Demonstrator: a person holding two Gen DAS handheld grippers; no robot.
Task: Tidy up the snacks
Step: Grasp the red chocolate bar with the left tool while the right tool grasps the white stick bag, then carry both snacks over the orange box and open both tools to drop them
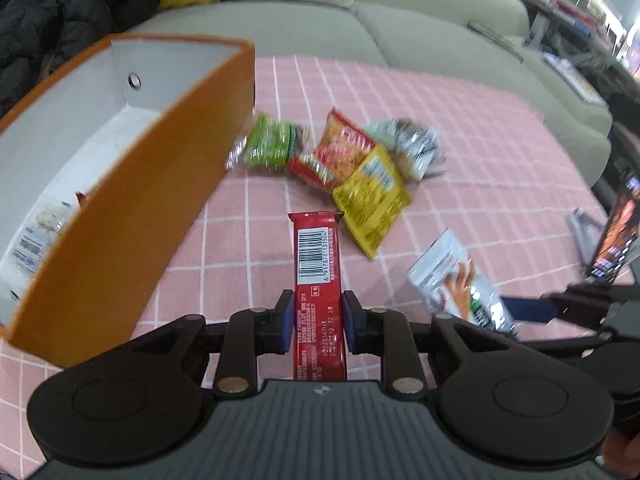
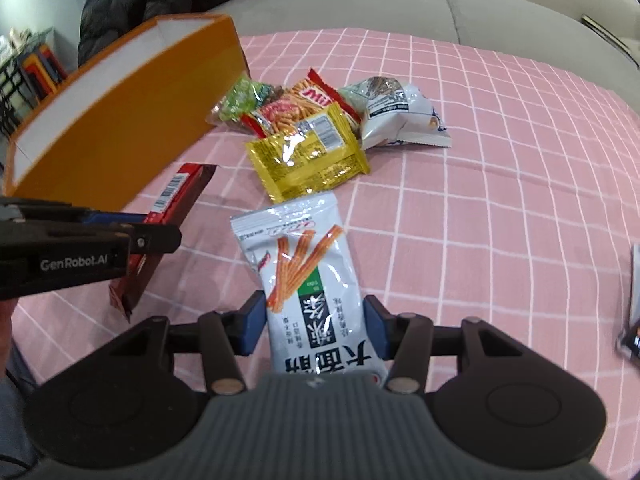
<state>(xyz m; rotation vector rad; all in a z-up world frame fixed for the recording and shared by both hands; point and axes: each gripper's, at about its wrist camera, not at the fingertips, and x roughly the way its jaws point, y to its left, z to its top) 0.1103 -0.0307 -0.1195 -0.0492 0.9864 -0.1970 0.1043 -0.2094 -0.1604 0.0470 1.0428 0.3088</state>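
We hold the red bar (image 1: pixel 318 280) in the left gripper (image 1: pixel 317 322), jaws closed on its long sides, barcode face up, bar sticking straight out ahead. Looks lifted off the pink cloth (image 1: pixel 500 168); in the right wrist view the bar (image 2: pixel 176 200) tilts up toward the orange box (image 2: pixel 132 120), so we judge it's headed in there.

The box (image 1: pixel 132 216) sits just left of the bar, open top, at least one white packet already inside at its near end.

Right gripper (image 2: pixel 315 328) has the white stick-snack bag (image 2: pixel 304 264) between its jaws, pads against both bag edges; whether it's squeezed tight or just cradled we can't tell for sure, but it looks gripped.

Remaining pile is mid-cloth: green pack (image 2: pixel 240 98), red-orange pack (image 2: pixel 296 104), yellow pack (image 2: pixel 308 156), white pouch (image 2: pixel 396 116), all overlapping or touching.

Pose: both grippers low, side by side, left slightly ahead and angled boxward, right level and aimed at the pile.
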